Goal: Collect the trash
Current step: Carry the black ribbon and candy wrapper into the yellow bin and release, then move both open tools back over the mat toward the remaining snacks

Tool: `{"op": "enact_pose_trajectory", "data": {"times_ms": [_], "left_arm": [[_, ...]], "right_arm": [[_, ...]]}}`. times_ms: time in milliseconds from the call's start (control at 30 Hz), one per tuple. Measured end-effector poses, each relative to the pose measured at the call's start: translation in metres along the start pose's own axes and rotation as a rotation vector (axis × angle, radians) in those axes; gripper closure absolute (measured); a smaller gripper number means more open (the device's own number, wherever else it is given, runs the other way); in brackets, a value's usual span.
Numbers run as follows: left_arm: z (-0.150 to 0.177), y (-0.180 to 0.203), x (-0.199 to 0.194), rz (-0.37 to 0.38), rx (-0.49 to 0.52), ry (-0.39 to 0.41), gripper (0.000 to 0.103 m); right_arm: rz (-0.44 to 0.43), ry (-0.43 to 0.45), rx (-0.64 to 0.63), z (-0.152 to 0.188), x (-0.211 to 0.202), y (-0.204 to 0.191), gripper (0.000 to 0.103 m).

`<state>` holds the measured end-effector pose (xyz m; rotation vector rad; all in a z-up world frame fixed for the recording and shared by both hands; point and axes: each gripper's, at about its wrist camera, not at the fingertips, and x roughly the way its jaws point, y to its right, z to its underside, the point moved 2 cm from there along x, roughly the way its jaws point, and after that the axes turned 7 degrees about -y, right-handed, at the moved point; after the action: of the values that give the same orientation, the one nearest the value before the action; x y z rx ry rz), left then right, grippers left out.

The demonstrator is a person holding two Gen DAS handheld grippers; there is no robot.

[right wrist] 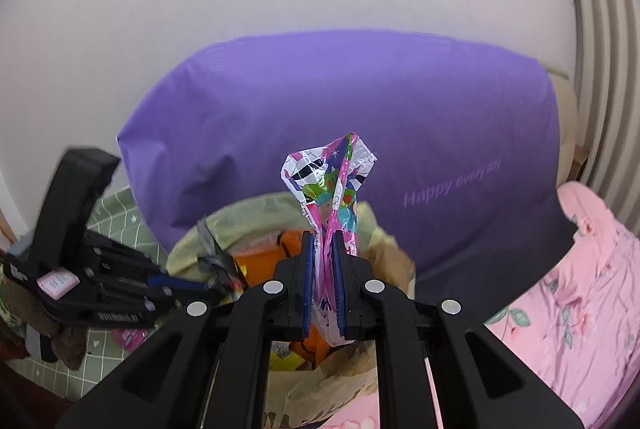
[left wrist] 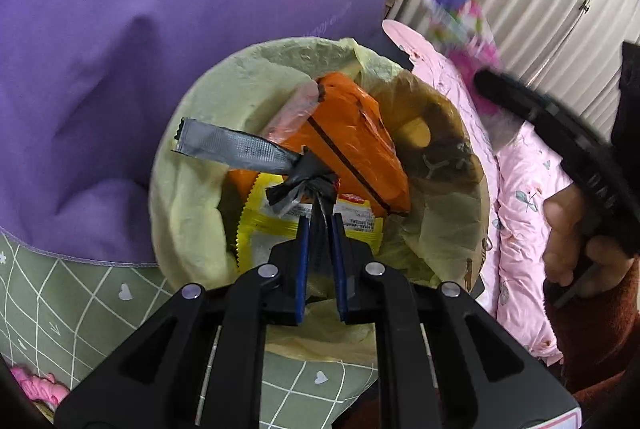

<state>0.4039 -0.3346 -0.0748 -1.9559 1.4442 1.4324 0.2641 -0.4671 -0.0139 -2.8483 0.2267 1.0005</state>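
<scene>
Jaws of the left gripper [left wrist: 320, 225] pinch a grey wrapper [left wrist: 232, 147] above the lined bin [left wrist: 188, 213], over an orange packet [left wrist: 356, 141] inside. Jaws of the right gripper [right wrist: 323, 249] pinch a colourful wrapper [right wrist: 328, 181] upright, before a purple pillow [right wrist: 360, 101].

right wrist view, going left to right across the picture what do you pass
left tool shut on a silver wrapper → right tool shut on a colourful wrapper, over the lined trash bin → "Happy every day" print on the purple pillow → pink quilt
</scene>
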Motion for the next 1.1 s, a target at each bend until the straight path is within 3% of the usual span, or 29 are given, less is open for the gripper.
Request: {"op": "enact_pose_trajectory", "data": {"times_ms": [233, 433, 500, 600, 633, 700, 867, 933, 1100], "left_arm": [[0.006, 0.0, -0.019, 0.08, 0.011, 0.038, 0.092], [0.011, 0.006, -0.025, 0.09, 0.003, 0.046, 0.092], [0.009, 0.005, -0.027, 0.126, -0.024, 0.05, 0.088], [0.01, -0.001, -0.03, 0.166, -0.053, 0.059, 0.067], [0.012, -0.001, -0.032, 0.157, -0.054, 0.071, 0.059], [0.017, -0.001, -0.041, 0.136, -0.061, 0.095, 0.055], [0.038, -0.008, -0.064, 0.119, -0.106, 0.181, 0.049], [0.049, -0.014, -0.076, 0.104, -0.13, 0.223, 0.049], [0.087, -0.043, -0.116, -0.023, -0.229, 0.36, 0.049]], "right_arm": [[-0.042, -0.062, -0.018, 0.013, 0.017, -0.014, 0.092], [-0.041, -0.061, -0.018, 0.013, 0.016, -0.014, 0.092], [-0.044, -0.07, -0.017, 0.015, 0.017, -0.014, 0.092], [-0.023, -0.087, -0.022, 0.017, 0.017, -0.016, 0.086], [-0.011, -0.09, -0.025, 0.018, 0.018, -0.017, 0.075], [-0.014, -0.09, -0.023, 0.021, 0.019, -0.018, 0.064], [0.015, -0.101, -0.026, 0.025, 0.022, -0.022, 0.062], [0.016, -0.088, -0.022, 0.024, 0.019, -0.025, 0.055], [0.02, 0.013, -0.009, 0.013, 0.001, -0.038, 0.054]]}}
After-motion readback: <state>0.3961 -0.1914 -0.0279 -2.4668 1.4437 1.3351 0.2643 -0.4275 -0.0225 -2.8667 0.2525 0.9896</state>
